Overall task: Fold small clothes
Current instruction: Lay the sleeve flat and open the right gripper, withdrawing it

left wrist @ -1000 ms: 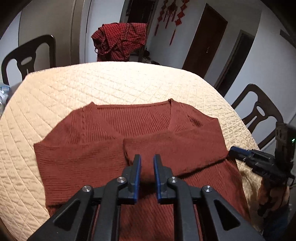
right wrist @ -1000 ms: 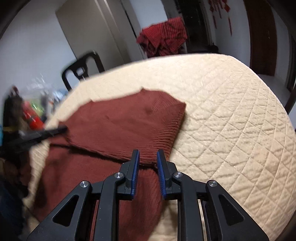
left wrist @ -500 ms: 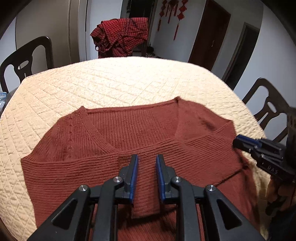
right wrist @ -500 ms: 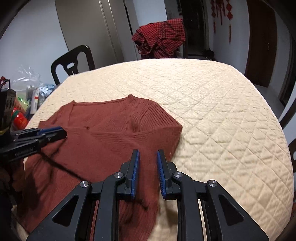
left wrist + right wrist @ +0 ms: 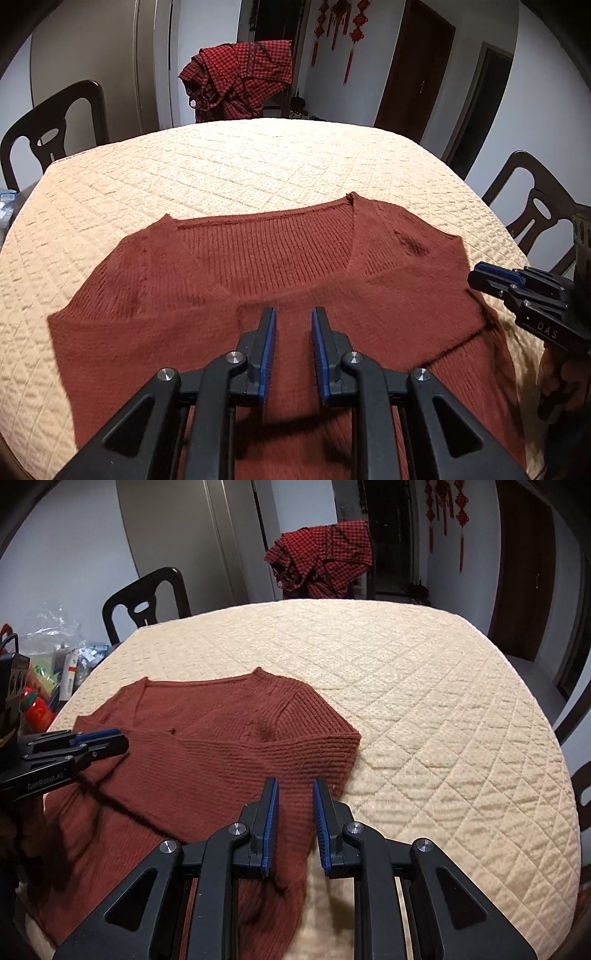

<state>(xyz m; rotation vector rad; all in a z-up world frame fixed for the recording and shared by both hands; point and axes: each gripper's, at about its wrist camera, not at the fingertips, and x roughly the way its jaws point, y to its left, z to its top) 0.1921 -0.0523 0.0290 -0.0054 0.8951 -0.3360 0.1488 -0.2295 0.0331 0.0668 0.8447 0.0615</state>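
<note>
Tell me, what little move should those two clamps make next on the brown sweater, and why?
Probably lower both and pinch the near hem to fold it toward the neckline. The sweater lies flat on the quilted table, both sleeves folded across its front. The left gripper and right gripper hover above it, jaws slightly apart, holding nothing.

Sweater (image 5: 280, 295) flat on quilted table (image 5: 258, 166); chair (image 5: 51, 125) behind table.
</note>
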